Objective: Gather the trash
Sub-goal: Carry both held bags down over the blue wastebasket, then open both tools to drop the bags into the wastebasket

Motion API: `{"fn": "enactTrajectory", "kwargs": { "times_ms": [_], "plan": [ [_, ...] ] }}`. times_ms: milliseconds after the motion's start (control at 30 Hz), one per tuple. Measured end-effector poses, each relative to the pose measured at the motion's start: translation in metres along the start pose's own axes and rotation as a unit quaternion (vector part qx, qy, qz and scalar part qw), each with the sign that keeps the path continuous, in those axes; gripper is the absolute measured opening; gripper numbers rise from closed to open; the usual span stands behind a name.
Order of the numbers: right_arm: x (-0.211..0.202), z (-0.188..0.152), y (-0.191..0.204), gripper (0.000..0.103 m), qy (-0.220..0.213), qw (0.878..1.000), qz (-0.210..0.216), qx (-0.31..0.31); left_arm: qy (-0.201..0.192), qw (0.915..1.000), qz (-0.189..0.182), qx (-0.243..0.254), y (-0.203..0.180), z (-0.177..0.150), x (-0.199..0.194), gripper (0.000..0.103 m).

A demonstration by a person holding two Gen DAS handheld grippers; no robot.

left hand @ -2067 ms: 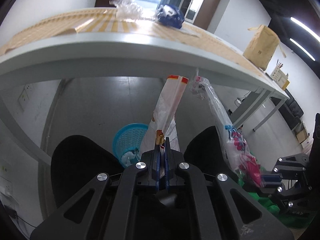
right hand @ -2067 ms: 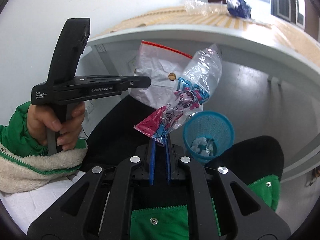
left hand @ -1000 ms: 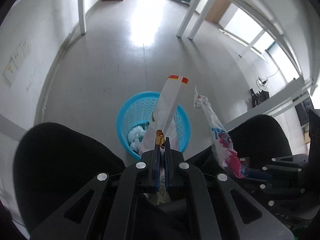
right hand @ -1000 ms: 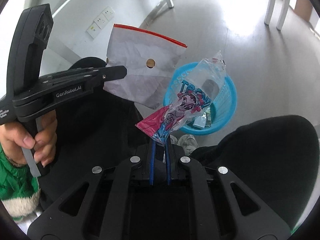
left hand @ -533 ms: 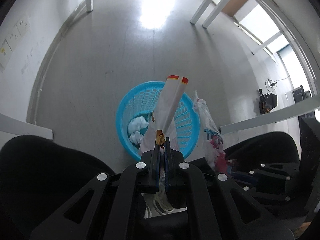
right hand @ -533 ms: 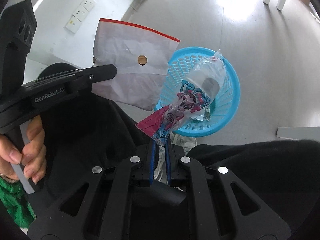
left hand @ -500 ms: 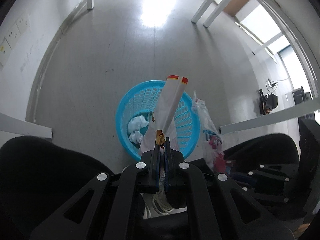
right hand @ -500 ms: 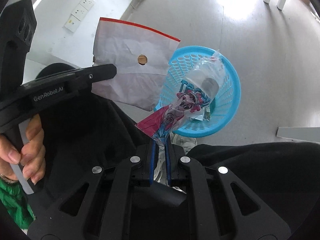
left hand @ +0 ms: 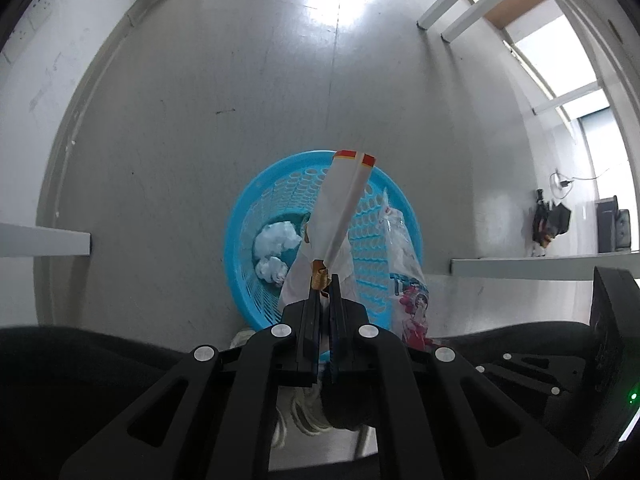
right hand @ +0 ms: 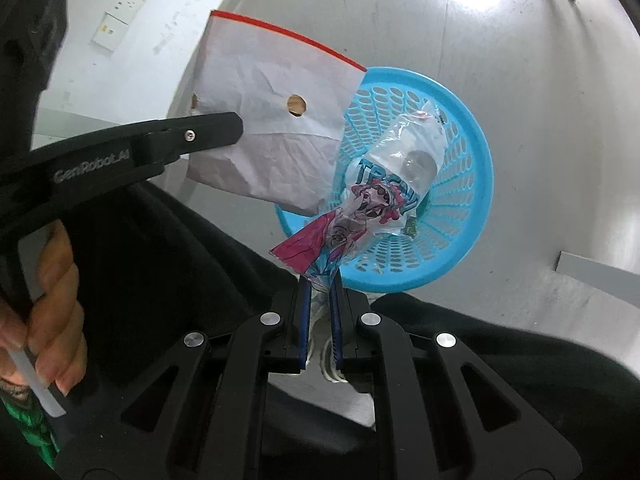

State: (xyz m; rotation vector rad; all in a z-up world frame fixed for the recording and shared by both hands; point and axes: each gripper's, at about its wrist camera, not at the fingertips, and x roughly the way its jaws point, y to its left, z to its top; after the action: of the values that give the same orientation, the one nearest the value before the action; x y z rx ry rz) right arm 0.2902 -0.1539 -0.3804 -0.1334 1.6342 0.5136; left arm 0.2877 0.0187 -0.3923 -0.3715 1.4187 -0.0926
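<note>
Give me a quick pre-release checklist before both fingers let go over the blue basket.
1. Left gripper shut on the white bag: ok.
2. Right gripper shut on the printed wrapper: ok.
3. Printed wrapper over the blue basket: ok.
4. White bag fully over the basket: not ok in the right wrist view, where much of it overhangs the rim.
5. Room left in the basket: ok, only white scraps inside.
6. Height above the rim: cannot tell.

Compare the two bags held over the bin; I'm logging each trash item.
The white paper bag with a red top strip is opaque, flat and creased, with a round hole; the clear plastic wrapper with a pink cartoon print is see-through and crumpled. The left claw pinches the paper bag; the right claw pinches the wrapper. Both hang above the blue perforated plastic basket.
</note>
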Motion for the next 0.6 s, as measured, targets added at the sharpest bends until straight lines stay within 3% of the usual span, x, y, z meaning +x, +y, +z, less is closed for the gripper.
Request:
{"fn": "enactTrajectory", "kwargs": {
  "times_ms": [233,600],
  "plan": [
    [0.034,0.016,-0.019,0.008,0.048,0.998,0.023,0.031,0.016,0.9997,0.018,-0.007,-0.003,0.012,0.021,0.003],
    [0.051,0.026,-0.031,0.009,0.058,0.997,0.024,0.045,0.033,0.9989,0.007,-0.033,0.008,0.018,0.030,0.003]
  ]
}}
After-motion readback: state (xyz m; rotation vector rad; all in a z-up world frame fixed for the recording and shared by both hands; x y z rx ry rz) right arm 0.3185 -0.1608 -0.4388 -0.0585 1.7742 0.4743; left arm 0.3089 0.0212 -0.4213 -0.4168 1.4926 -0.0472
